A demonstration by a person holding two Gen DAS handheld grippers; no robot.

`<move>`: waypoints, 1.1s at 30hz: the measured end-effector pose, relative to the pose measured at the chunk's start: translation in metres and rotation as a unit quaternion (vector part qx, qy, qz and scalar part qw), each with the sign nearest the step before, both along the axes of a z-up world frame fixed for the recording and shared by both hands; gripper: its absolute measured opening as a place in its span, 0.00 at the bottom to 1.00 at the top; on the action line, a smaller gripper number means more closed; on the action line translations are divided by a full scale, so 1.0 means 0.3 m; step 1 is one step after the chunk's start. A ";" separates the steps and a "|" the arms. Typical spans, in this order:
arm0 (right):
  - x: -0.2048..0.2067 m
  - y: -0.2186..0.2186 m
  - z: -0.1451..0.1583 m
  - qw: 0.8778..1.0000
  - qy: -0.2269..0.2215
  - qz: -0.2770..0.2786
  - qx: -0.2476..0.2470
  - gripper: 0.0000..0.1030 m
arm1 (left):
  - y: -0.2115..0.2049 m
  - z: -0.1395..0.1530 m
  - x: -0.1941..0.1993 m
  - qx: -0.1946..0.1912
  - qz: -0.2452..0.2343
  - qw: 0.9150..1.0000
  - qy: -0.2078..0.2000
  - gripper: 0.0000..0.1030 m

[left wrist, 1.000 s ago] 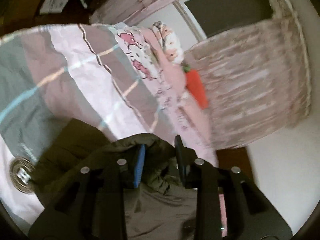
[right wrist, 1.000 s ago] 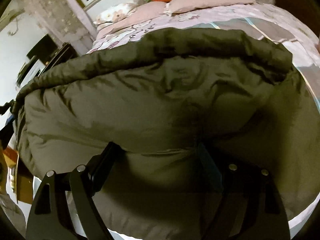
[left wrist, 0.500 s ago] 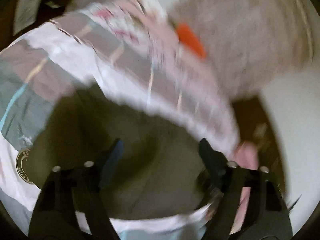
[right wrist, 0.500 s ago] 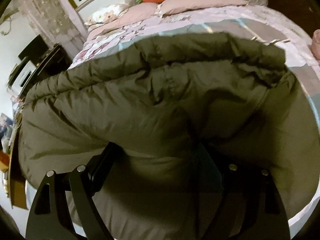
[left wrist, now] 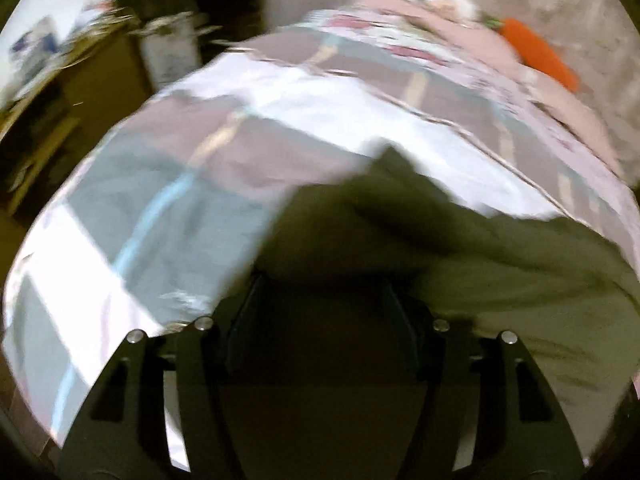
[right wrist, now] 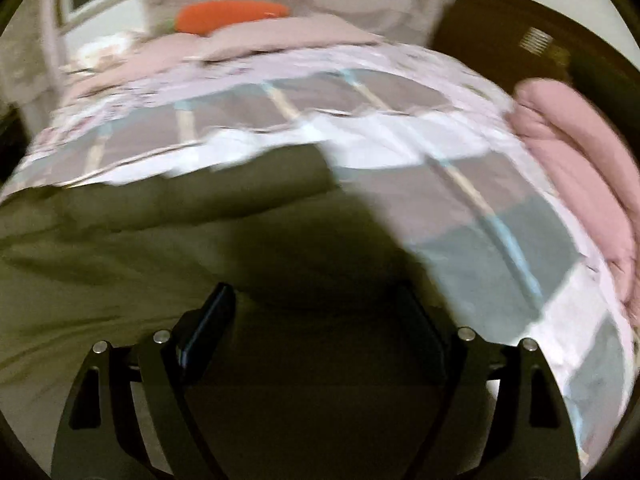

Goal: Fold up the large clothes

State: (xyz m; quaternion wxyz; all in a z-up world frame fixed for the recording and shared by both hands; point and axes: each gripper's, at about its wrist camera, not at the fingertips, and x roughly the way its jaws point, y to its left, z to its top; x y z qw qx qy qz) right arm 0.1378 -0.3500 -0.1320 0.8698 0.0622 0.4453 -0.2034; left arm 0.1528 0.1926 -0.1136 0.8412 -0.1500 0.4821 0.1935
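On the bed (left wrist: pixel 200 184), olive jacket (left wrist: pixel 460 248) edge mid-quilt — both tongs, left (left wrist: pixel 320 308) and right (right wrist: pixel 316 308), spread open — bare quilt beyond.

Olive jacket (left wrist: pixel 500 264) spread over the near bedspread (left wrist: pixel 168 184), bare bedspread (right wrist: pixel 500 216) open to the outer side of each gripper, folded pink blanket (right wrist: pixel 576 168) blocking the right edge, carrot pillow (right wrist: pixel 228 16) and pillows far at the headboard
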 end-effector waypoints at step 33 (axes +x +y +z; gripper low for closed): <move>0.110 0.515 -0.084 0.989 0.020 0.136 0.044 0.99 | -0.504 -0.086 0.079 0.031 -0.161 0.986 0.044 0.95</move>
